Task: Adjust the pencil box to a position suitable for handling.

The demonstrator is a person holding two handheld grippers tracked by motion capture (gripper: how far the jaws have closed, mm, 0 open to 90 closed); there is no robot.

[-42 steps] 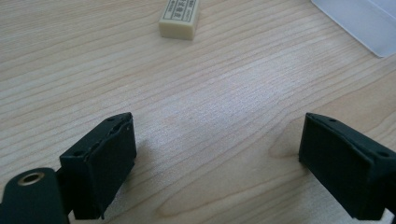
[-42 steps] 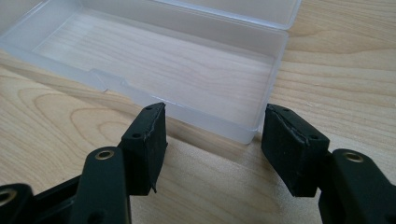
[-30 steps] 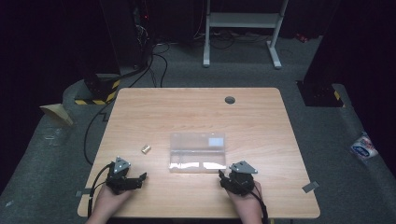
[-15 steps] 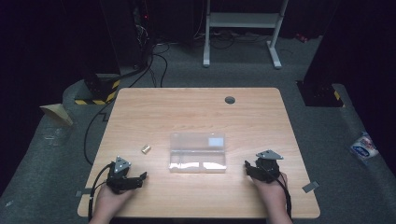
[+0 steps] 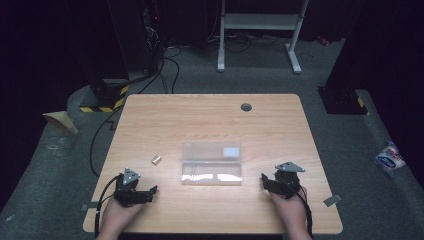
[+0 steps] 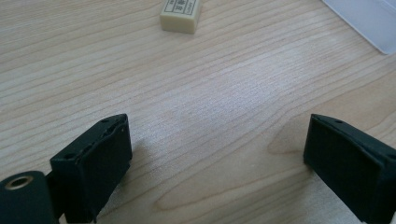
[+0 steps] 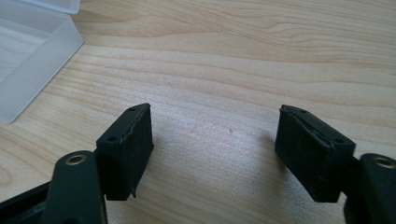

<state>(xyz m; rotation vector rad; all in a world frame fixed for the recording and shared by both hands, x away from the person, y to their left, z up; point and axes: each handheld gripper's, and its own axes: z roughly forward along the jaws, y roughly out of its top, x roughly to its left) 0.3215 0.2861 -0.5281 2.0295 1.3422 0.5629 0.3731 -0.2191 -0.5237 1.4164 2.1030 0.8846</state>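
From the high view, I sit at a wooden bench (image 5: 210, 125) with a gripper in each hand. A clear plastic box (image 5: 212, 163) lies near the middle, its lid folded open behind the tray. A small cream eraser (image 5: 156, 159) lies just to its left, apart from it. My left gripper (image 5: 148, 192) rests near the bench's front left corner, my right gripper (image 5: 265, 181) near the front right, just beside the box's right end. Neither touches anything. I judge this to be the start of packing: the eraser is not yet in the box, and the tray looks empty, though glare makes that hard to confirm.

In the left gripper view, my jaws stand wide apart over bare wood and have just been opening, nothing between them. The eraser (image 6: 181, 15) lies ahead, upper left; a corner of the box (image 6: 369, 21) shows upper right. Next, I would reach forward and close on the eraser.

In the right gripper view, my jaws are likewise spread and have just been opening, nothing between them. The box (image 7: 32, 51) wall sits at upper left, nothing visible inside.
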